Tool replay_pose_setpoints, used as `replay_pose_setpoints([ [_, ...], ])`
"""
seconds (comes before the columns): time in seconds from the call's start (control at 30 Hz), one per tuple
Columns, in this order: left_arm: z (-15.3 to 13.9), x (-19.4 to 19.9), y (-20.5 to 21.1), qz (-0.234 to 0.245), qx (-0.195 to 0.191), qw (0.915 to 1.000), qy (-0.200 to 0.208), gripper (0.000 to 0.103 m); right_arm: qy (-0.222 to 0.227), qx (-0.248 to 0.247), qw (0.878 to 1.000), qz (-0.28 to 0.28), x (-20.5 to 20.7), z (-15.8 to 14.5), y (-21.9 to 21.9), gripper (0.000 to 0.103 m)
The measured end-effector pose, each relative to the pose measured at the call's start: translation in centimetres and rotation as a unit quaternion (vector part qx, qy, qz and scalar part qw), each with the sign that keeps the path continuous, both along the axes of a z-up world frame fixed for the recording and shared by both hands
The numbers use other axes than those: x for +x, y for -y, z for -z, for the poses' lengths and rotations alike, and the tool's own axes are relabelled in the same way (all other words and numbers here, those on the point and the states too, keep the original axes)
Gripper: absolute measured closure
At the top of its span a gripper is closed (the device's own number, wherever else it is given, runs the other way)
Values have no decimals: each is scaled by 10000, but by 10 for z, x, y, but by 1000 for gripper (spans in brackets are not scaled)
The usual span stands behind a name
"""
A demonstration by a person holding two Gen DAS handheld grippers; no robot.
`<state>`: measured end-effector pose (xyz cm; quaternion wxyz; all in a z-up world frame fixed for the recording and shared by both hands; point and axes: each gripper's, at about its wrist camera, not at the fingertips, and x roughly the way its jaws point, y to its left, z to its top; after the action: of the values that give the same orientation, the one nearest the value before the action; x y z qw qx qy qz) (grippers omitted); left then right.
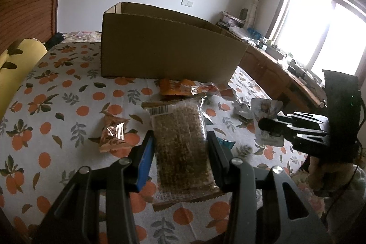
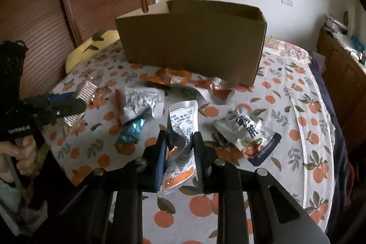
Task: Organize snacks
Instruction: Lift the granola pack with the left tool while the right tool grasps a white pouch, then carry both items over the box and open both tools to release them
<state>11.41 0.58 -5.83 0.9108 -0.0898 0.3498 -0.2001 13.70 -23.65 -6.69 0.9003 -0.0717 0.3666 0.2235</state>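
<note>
left gripper (image 1: 180, 148) is clamping a clear-wrapped grain bar (image 1: 180, 143) between its fingers, raised above the tablecloth (image 1: 68, 106). right gripper (image 2: 179, 152) is pinching a silver pouch (image 2: 181, 129) upright. both are pointing toward the far cardboard box (image 1: 164, 49).

Snack packets (image 2: 141, 102) lie before the cardboard box (image 2: 194, 42) on the table (image 2: 286, 106).

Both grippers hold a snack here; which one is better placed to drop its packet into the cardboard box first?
Probably left. The left gripper grips the grain bar pointed straight at the cardboard box; the right gripper, holding a silver pouch, sits behind loose packets.
</note>
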Motion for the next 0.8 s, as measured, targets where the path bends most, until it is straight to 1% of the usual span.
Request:
replay_pose_setpoints([
  [0.2,-9,-1,0,-13,71,9999,128,59,178,88,9998,-41,-5,-17,-2,82],
  [0.47,-36,6,-1,7,231,9988,435,59,396,201,9989,-167,-5,-44,-6,82],
  [0.63,-56,26,1,96,386,9973,610,59,550,54,9980,-294,9,-60,-12,82],
  [0.8,-77,44,-1,128,439,9959,777,59,712,103,9968,-351,29,-79,-16,82],
])
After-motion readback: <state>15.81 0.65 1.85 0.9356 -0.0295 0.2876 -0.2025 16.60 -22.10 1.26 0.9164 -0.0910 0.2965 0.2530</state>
